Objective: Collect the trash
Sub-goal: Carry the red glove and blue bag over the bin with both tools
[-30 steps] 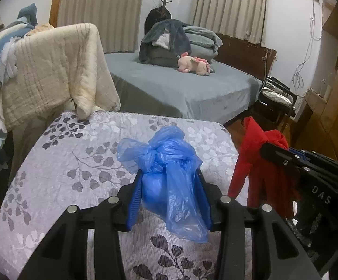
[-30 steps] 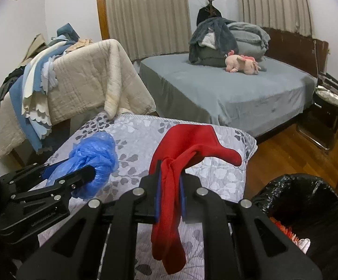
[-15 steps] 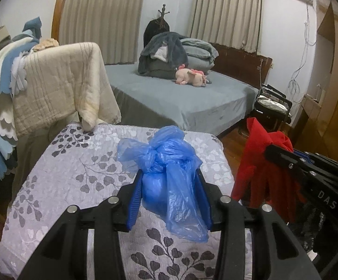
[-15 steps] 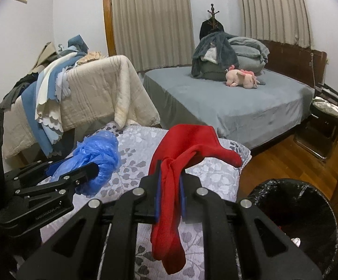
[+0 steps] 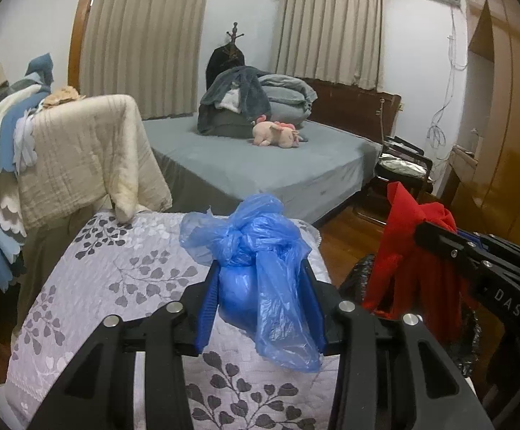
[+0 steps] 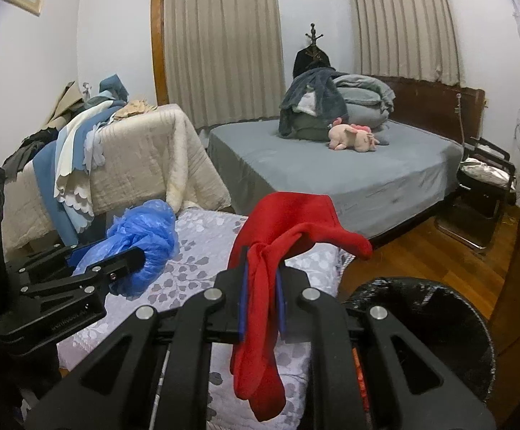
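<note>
My left gripper [image 5: 260, 304] is shut on a knotted blue plastic bag [image 5: 260, 251], which bulges above the blue pads and hangs loose below them. The same blue bag [image 6: 141, 236] shows at the left of the right wrist view, held in the left gripper [image 6: 116, 261]. A red cloth [image 6: 270, 251] is pinched between the pads of my right gripper [image 6: 261, 308] and droops below them; the red cloth [image 5: 403, 251] also hangs at the right of the left wrist view. A bin lined with a black bag [image 6: 421, 308] stands open at the lower right.
Below both grippers lies a lilac quilt with a leaf print [image 5: 116, 279]. A cream blanket [image 5: 88, 157] drapes over furniture on the left. Behind is a grey bed [image 6: 331, 168] with piled bedding and a pink plush toy [image 6: 353, 139]. A black chair [image 6: 486, 186] stands on the wood floor.
Both grippers have risen and drawn back with their loads still held; the quilt sits lower in view and the black-lined bin has come closer at the lower right.
</note>
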Tool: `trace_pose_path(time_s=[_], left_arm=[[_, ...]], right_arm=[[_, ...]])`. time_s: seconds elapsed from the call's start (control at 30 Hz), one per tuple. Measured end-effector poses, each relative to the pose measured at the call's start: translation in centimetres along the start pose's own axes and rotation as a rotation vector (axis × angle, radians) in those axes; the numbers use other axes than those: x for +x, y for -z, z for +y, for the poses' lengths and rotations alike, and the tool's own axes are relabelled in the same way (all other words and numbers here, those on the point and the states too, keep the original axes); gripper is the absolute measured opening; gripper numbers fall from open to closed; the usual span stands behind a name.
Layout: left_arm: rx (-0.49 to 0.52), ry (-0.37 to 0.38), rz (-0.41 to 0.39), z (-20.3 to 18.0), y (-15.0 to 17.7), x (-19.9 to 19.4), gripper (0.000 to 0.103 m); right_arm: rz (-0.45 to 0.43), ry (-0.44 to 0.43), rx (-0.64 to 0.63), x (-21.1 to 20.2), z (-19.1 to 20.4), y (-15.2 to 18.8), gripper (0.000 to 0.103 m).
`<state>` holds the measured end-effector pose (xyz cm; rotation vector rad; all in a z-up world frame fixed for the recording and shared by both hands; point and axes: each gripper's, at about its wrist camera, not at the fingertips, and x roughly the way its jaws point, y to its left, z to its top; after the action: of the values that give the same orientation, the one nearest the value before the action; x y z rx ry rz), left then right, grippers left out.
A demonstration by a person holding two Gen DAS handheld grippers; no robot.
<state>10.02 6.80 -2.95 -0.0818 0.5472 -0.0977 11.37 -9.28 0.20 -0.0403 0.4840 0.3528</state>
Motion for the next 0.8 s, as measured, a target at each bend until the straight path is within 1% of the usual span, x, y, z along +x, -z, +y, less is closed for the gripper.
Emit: trace_pose_path(time_s=[0.27, 0.47, 0.8], left_arm=[[0.049, 0.059, -0.002, -3.5, -0.3, -0.2, 0.043], [0.1, 0.13, 0.013, -7.0, -0.3, 1.1, 0.043], [0.169, 0.25, 0.044, -12.6, 0.3, 4.3, 0.042]], right_arm=[[-0.02, 0.044, 0.027, -2.3, -2.9, 0.7, 0.012], [-0.016, 0.122, 0.077, -3.6, -6.7, 1.9, 0.012], [0.017, 0.258, 0.136, -4.2, -12.5, 4.2, 0.012]])
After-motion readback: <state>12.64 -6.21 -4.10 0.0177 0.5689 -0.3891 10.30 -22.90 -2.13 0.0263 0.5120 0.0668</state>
